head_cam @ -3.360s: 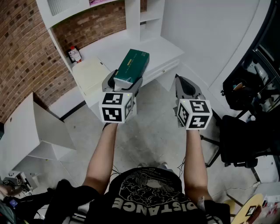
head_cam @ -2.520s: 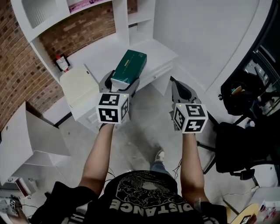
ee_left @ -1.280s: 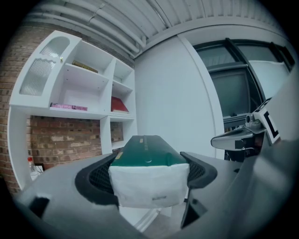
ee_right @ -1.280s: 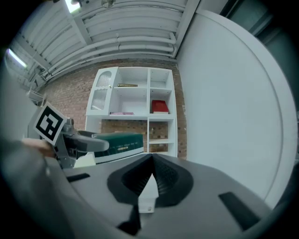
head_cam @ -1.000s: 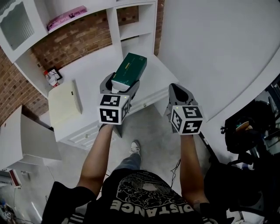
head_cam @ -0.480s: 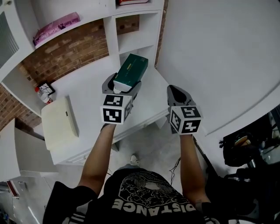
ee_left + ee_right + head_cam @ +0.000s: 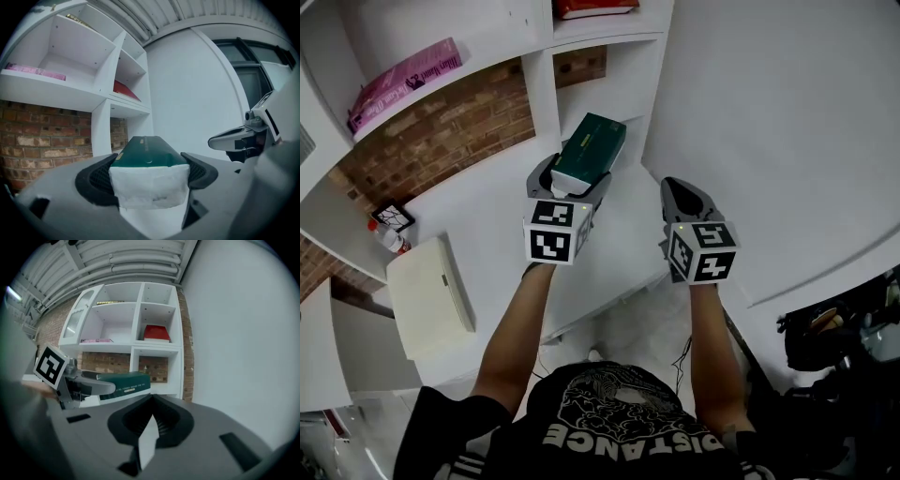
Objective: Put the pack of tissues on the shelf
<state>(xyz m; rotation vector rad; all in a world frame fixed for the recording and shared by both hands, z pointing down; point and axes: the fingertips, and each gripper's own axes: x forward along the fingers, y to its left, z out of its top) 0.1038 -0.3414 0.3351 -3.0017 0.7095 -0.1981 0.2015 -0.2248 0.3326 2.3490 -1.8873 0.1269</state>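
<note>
Head view, with both gripper views. The left gripper (image 7: 570, 175) has its jaws pressed against the two long sides of the pack of tissues (image 7: 591, 150), a dark green pack with a white near end. It holds the pack roughly level in the air above the white table (image 7: 478, 211), in front of the lower right compartment of the shelf (image 7: 539, 89). The pack touches neither the table nor the shelf. The right gripper (image 7: 680, 194) is just beside the left one, with its jaws together and nothing between them. A pink book (image 7: 403, 77) lies on an upper board and a red book (image 7: 595, 8) lies in the compartment above. A cream box (image 7: 428, 295) lies on the table, against a brick wall (image 7: 455, 131).
</note>
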